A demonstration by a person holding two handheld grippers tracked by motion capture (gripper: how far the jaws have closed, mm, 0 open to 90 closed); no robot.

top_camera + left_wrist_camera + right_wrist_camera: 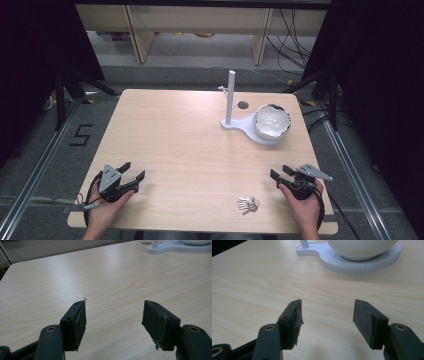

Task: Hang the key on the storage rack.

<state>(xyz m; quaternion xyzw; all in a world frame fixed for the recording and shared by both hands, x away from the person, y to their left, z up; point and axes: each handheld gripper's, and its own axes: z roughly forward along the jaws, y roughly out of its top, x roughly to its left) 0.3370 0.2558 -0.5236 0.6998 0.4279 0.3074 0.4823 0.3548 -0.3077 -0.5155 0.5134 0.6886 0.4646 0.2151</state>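
Two open grippers wait at the near edge of the table [200, 145].

The left gripper [134, 170] sits by the near left corner, jaws wide apart and empty. The right gripper [280, 172] sits by the near right corner, jaws wide apart and empty too. The keys [248, 204] lie at the near edge, just beside the right gripper. The bowl [272, 121] rests on a white stand [240, 125] near the far right corner.

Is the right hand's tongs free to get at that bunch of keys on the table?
Probably yes. The right tongs stand open and empty, and the keys lie on bare table just beside that hand, toward the near edge, with nothing between them.
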